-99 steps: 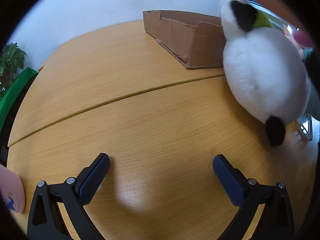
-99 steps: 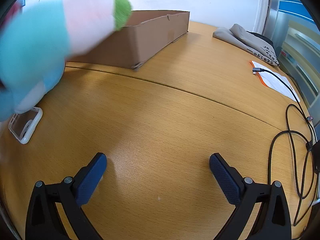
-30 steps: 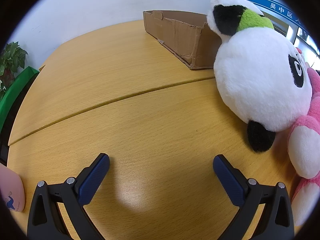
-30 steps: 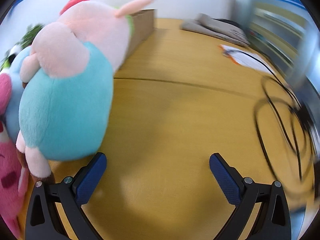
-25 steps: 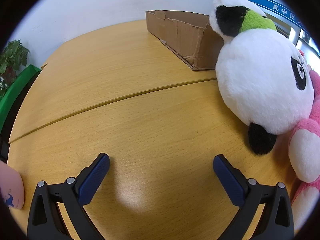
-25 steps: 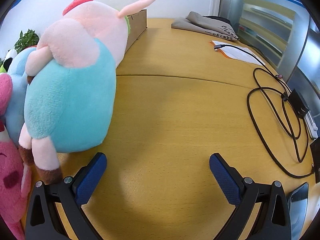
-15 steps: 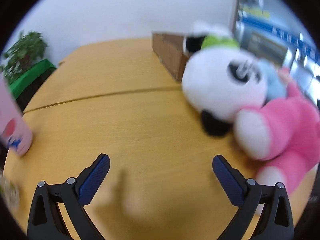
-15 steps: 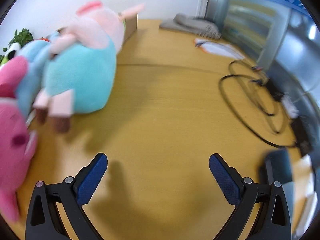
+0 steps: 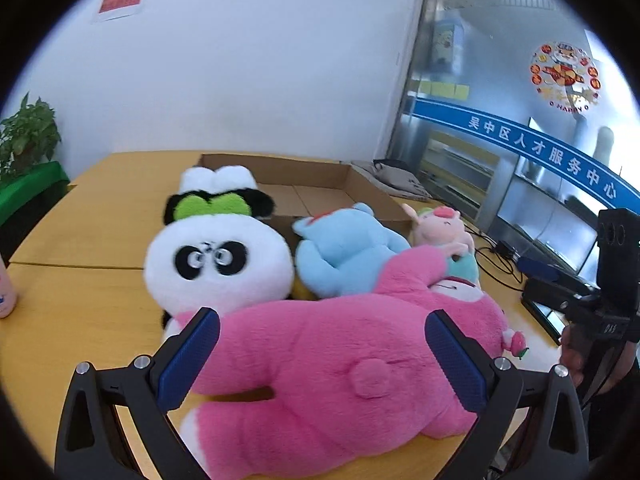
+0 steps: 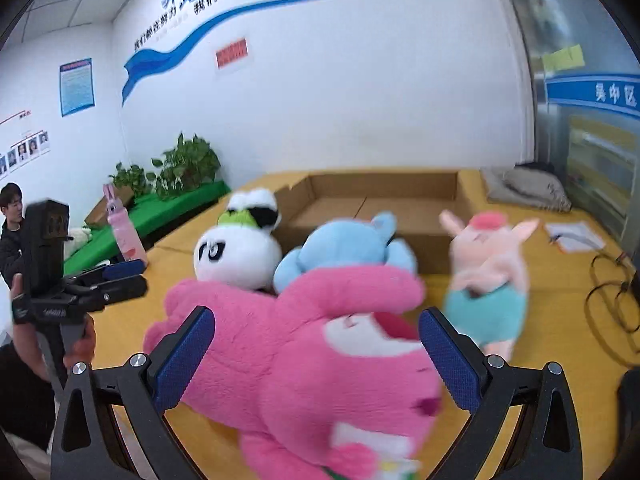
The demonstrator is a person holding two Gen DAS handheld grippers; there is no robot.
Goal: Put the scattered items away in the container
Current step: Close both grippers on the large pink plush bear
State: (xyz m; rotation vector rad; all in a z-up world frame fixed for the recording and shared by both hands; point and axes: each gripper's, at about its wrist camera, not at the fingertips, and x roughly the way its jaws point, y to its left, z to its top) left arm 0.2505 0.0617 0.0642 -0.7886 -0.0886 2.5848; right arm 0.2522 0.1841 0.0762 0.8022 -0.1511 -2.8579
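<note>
Both grippers, left (image 9: 322, 354) and right (image 10: 316, 350), hover wide open over pink bear (image 9: 340, 364) (seated person (image 10: 10, 220) only in right view).

The blue band (image 9: 548, 152) reads "吴中区人才服务中心"; the round sticker (image 9: 564, 76) reads "HAPPY".

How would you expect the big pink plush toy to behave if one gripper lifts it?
The pink plush toy looks soft and furry, so it would probably squash and sag. It lies long across the table, so its ends likely droop. Probably light.
</note>
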